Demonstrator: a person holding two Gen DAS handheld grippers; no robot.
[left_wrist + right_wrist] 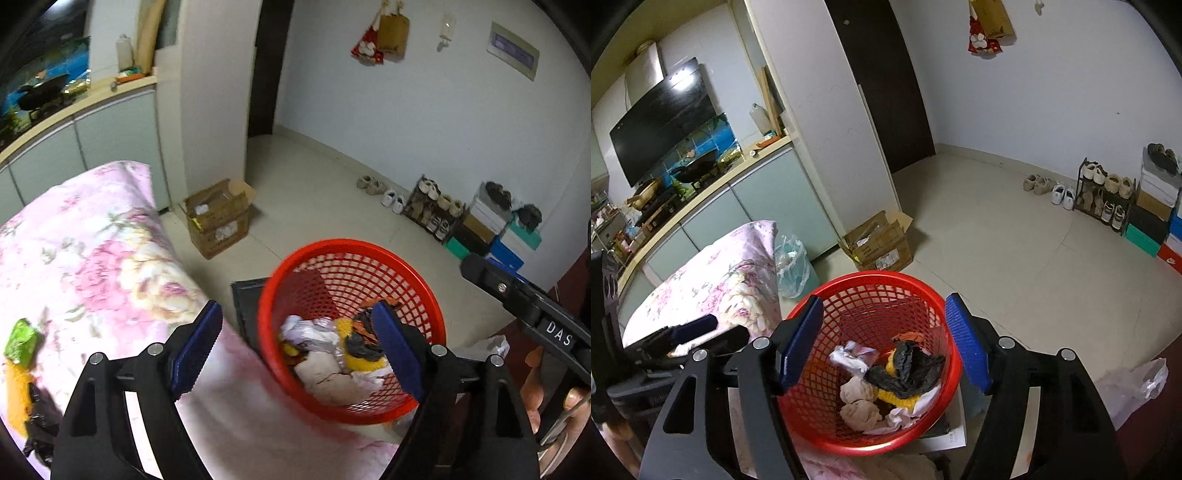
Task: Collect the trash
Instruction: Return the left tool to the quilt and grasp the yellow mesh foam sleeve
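A red mesh basket (332,277) (871,295) stands beside the floral bed cover (92,258). It holds crumpled paper (857,402) and a black and yellow wrapper (908,373). My left gripper (295,350) hangs open over the basket's near side, with nothing between its blue pads (199,347). My right gripper (884,343) is open too, above the basket, and holds nothing. On the bed at the far left lie a green packet (22,341), a yellow piece (16,391) and a black bag (40,424).
An open cardboard box (218,218) (879,243) sits on the tiled floor by the white pillar. A bag-lined bin (792,266) stands behind the bed. A shoe rack (1104,195) and stacked boxes line the right wall. A white plastic bag (1134,384) lies at the right.
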